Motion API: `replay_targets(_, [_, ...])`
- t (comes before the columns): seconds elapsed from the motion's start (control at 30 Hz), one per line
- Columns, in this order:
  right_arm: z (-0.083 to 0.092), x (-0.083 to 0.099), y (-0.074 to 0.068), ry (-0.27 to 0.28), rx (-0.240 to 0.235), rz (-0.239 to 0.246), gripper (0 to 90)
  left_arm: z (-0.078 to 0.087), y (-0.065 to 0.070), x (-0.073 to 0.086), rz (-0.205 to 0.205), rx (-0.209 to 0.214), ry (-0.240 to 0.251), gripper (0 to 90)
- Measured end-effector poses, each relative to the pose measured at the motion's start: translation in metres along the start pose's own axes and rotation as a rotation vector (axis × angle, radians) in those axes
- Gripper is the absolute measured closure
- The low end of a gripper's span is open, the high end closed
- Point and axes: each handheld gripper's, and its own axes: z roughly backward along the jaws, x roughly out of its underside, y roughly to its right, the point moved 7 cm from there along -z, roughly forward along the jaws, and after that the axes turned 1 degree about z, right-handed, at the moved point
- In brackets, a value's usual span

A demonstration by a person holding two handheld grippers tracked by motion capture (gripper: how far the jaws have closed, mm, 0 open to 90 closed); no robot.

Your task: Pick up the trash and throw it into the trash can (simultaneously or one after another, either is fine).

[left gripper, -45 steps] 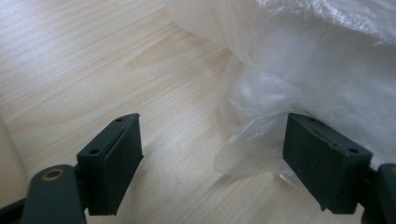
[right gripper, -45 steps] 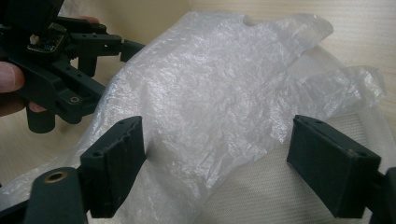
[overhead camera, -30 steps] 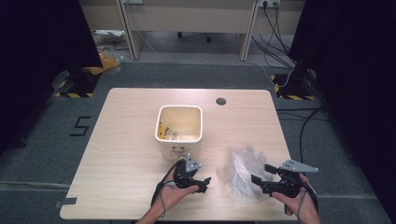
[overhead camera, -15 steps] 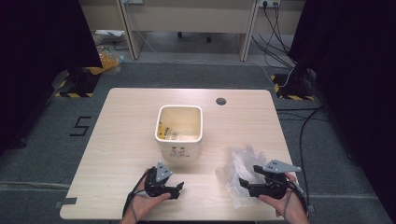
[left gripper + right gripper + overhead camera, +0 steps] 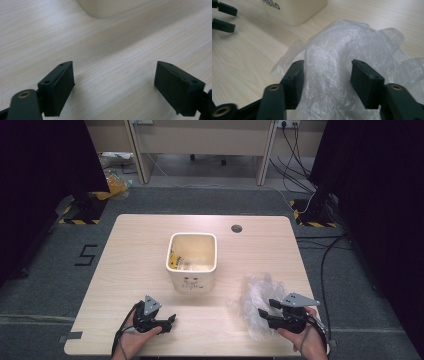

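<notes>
The right gripper [image 5: 325, 85] sat at the bottom right of the high view, and its jaws had just been closing around the clear plastic bag [image 5: 352, 47]. The bag bulged up between the two black pads. The pads stood half shut, right at the plastic, but I could not tell if they pinched it yet.

The bag lay crumpled on the table [image 5: 130, 255], at the lower right, a little way right of the bin. It looked very light, thin and soft. It would squash flat, and it looked slippery too. I think the best place to grab was a thick bunch of folds in the middle, not a loose edge, which could slide out.

The left gripper [image 5: 167, 321] was at the bottom left of the high view. Its jaws stood wide apart over bare wood, with nothing between them.

Farther back, in the middle of the table, stood the cream bin [image 5: 192, 262] with some scraps inside.

I counted one bag, one bin, two grippers and one table.
</notes>
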Motion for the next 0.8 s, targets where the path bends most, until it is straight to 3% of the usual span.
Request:
replay_targets(0.07, [0.003,-0.002,-0.002,0.018,-0.032,-0.016,66.8,0.001,-0.002,0.001,0.001,-0.001,0.006,15.3])
replay_targets(0.37, [0.005,-0.002,-0.008,0.033,-0.073,0.002,86.4,0.001,-0.006,0.002,0.009,-0.007,0.018,14.6])
replay_targets(0.53, [0.011,-0.010,-0.010,0.062,-0.079,0.014,88.7,0.001,-0.006,0.002,0.009,-0.004,0.018,14.5])
replay_targets(0.6, [0.013,-0.010,-0.012,0.060,-0.073,0.005,73.7,0.001,-0.006,0.002,0.007,-0.004,0.016,14.5])
replay_targets(0.7, [0.011,-0.009,-0.012,0.049,-0.009,-0.008,43.9,0.001,-0.006,0.002,0.007,-0.004,0.015,14.5])
replay_targets(0.73, [0.010,-0.008,-0.013,0.040,0.001,0.000,38.2,0.001,-0.006,0.002,0.007,-0.004,0.016,14.5])
replay_targets(0.8, [0.005,-0.005,-0.015,0.024,0.027,0.032,35.0,0.001,-0.006,0.002,0.007,-0.001,0.014,14.5])
